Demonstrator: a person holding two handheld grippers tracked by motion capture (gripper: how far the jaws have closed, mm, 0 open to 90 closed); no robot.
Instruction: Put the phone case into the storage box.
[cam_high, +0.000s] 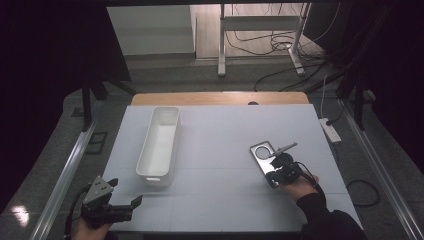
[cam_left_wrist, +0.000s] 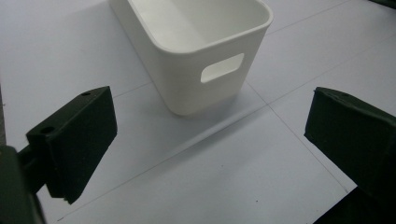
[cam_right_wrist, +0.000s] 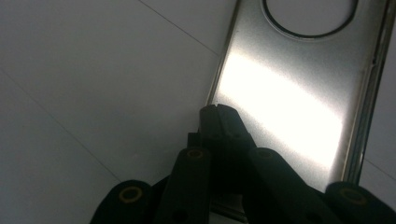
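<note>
A shiny metal plate with a round hole at its far end lies flat on the white table at the right. My right gripper sits over the plate's near end, held by a hand in a black sleeve. In the right gripper view its jaws are pressed together, and the right gripper has its tips above the left edge of the metal plate; I see nothing between them. My left gripper hovers at the table's near left corner. It is the left gripper, jaws wide apart and empty, facing the white bin.
A long white bin with a handle slot stands empty, left of centre. The white table sheet has bare room between the two grippers. A power strip and cables lie on the floor beyond the right edge.
</note>
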